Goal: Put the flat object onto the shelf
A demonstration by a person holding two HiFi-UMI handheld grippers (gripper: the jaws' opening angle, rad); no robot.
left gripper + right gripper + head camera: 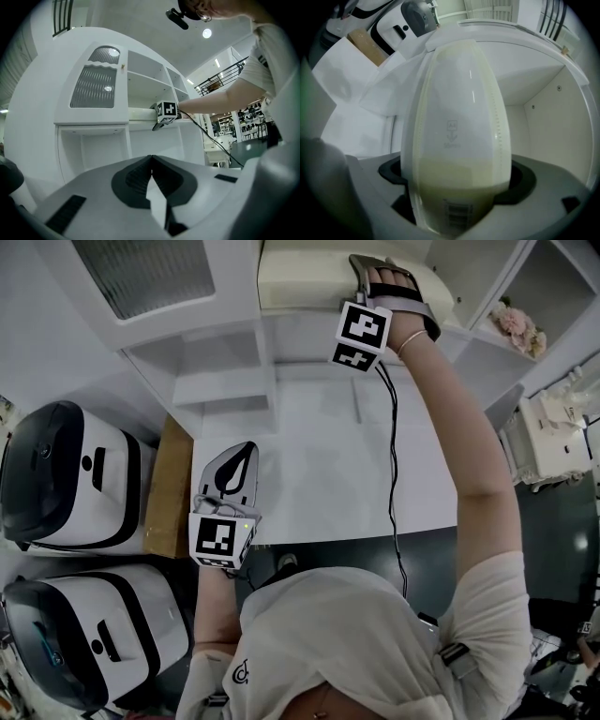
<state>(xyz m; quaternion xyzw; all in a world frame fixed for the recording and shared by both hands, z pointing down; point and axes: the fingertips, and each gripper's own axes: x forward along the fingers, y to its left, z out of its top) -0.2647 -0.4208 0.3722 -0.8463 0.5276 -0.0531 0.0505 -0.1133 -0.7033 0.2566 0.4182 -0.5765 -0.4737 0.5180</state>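
The flat object point(309, 276) is a cream A4 file box. It lies in a compartment of the white shelf unit point(234, 381), and in the right gripper view it point(459, 112) stands narrow side on and fills the middle. My right gripper point(362, 273) reaches into that compartment, its jaws point(457, 187) spread either side of the box's near end, with dark slivers of gap beside it. My left gripper point(244, 451) hangs low over the white table, shut and empty, its pads meeting point(151, 161). From the left gripper view, the right gripper's marker cube point(166, 111) shows at the shelf.
Two white and black appliances point(66, 479) point(84, 634) stand at the left, with a brown board point(169, 488) beside them. A black cable point(394, 474) hangs from the right gripper across the white table point(319, 493). Pink flowers point(520, 329) sit in a right compartment.
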